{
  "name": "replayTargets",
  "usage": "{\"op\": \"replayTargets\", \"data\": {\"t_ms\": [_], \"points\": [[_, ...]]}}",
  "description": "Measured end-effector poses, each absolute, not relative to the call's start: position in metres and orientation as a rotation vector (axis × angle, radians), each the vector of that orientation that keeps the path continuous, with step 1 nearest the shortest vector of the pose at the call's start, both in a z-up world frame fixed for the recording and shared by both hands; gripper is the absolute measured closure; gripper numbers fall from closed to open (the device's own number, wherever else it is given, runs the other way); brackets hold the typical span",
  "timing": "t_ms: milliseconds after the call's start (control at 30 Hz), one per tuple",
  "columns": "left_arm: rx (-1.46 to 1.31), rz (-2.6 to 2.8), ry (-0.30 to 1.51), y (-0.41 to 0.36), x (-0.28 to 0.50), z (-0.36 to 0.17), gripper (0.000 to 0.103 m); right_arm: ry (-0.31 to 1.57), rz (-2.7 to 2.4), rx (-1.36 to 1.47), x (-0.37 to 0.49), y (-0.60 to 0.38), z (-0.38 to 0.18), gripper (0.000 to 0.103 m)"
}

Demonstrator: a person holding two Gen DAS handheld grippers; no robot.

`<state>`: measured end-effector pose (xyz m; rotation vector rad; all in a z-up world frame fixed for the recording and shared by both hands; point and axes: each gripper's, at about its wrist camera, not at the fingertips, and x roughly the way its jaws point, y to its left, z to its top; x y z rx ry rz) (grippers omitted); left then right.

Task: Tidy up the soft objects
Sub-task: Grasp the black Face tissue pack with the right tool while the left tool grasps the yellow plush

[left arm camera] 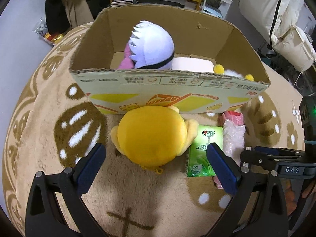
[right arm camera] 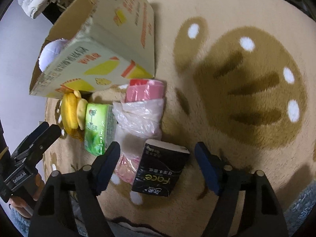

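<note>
Left wrist view: the left gripper [left arm camera: 156, 158], with blue padded fingers [left arm camera: 89, 167], hangs with jaws spread wide above a round yellow plush toy [left arm camera: 152, 136]; the pads flank the toy without touching it. The toy lies on a beige shaggy rug with brown paw-print patterns [left arm camera: 49, 158], just in front of the near wall of an open brown cardboard box printed with yellow and orange shapes [left arm camera: 158, 96]. Inside the box sit a white-and-lavender plush ball with a spiky fringe [left arm camera: 152, 45], a pale pink rectangular pack [left arm camera: 191, 65] and a white furry toy with yellow tips [left arm camera: 233, 73]. To the right of the yellow toy lie a green tissue packet [left arm camera: 203, 154] and a crinkled clear-and-pink plastic-wrapped bundle [left arm camera: 234, 138].

Right wrist view: the right gripper [right arm camera: 157, 165] stands with jaws apart on either side of a black tissue packet with gold lettering [right arm camera: 160, 169], which rests on the rug [right arm camera: 256, 177]; a gap shows between each pad and the packet. The bundle [right arm camera: 142, 114] lies touching the black packet's far end, the green packet [right arm camera: 96, 126] just beside it, then the yellow toy [right arm camera: 70, 112], all near the box's [right arm camera: 94, 65] corner. The left gripper [right arm camera: 47, 130] appears at the left edge.
</note>
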<state>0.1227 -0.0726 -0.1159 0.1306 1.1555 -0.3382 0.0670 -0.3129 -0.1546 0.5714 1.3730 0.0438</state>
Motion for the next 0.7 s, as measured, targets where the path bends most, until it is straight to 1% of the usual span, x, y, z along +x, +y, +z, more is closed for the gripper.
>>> {"op": "replayTargets", "data": {"t_ms": [67,100,133,167,200,500,533,567,600,700], "points": [[0.142,-0.34,1.157,-0.075,0.126,-0.119,0.002,1.385,0.05,0.584,0.068,-0.313,-0.159,0.029],[0.149,-0.341,1.152,-0.076,0.128,-0.121,0.002,1.389,0.053,0.589,0.068,-0.313,-0.161,0.035],[0.158,-0.342,1.147,-0.077,0.129,-0.122,0.002,1.396,0.054,0.59,0.069,-0.313,-0.164,0.044],[0.169,-0.339,1.144,-0.079,0.132,-0.123,0.002,1.4,0.053,0.586,0.069,-0.316,-0.167,0.049],[0.177,-0.338,1.142,-0.081,0.134,-0.125,0.002,1.405,0.051,0.586,0.069,-0.317,-0.169,0.052],[0.153,-0.338,1.187,-0.081,0.147,-0.144,0.004,1.392,0.061,0.585,0.069,-0.322,-0.172,0.052],[0.149,-0.333,1.191,-0.08,0.148,-0.146,0.005,1.386,0.06,0.581,0.07,-0.321,-0.171,0.052],[0.143,-0.333,1.196,-0.079,0.15,-0.147,0.01,1.382,0.059,0.577,0.07,-0.32,-0.166,0.052],[0.134,-0.336,1.202,-0.079,0.152,-0.149,0.012,1.374,0.054,0.569,0.071,-0.32,-0.164,0.053],[0.123,-0.333,1.205,-0.076,0.154,-0.152,0.015,1.331,0.035,0.537,0.072,-0.322,-0.154,0.053]]}}
